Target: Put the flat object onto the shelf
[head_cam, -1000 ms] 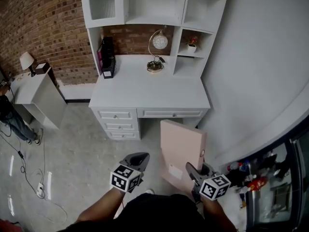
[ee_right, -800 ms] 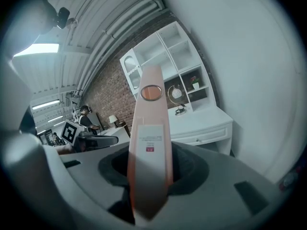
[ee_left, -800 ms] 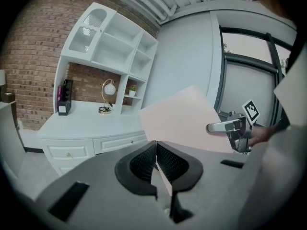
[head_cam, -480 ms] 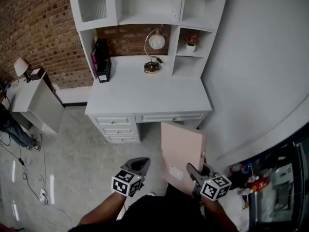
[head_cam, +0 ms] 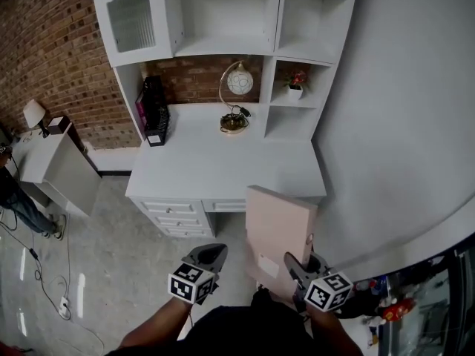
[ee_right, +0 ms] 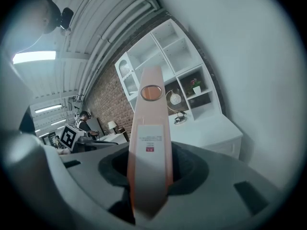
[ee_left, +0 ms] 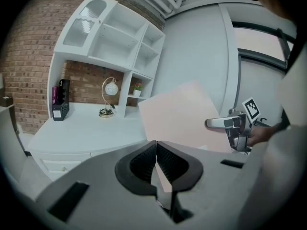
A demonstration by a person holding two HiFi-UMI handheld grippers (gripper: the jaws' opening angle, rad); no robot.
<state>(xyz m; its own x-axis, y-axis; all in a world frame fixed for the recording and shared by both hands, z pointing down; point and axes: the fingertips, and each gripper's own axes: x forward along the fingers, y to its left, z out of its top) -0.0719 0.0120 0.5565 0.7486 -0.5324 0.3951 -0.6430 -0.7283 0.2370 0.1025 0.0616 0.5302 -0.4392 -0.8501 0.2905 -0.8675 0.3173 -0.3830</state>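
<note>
A flat pale pink binder (head_cam: 280,232) stands upright in front of the white desk, and my right gripper (head_cam: 297,267) is shut on its lower edge. In the right gripper view the binder's spine (ee_right: 149,143), with a white label and a ring hole, rises between the jaws. My left gripper (head_cam: 211,254) hovers to the binder's left, shut with nothing in it; its own view shows the pads (ee_left: 156,163) meeting. The white shelf unit (head_cam: 223,21) with open compartments stands on the desk's back, far ahead of both grippers.
On the white desk (head_cam: 223,165) sit a globe lamp (head_cam: 236,99), a black file holder (head_cam: 152,110) and a small potted flower (head_cam: 295,80). A brick wall lies behind, a curved white wall (head_cam: 401,110) at right. A small white side table (head_cam: 56,162) with a lamp stands at left.
Both grippers and the binder have moved toward the desk and shelf, which now appear nearer and larger. The grip on the binder is unchanged.
</note>
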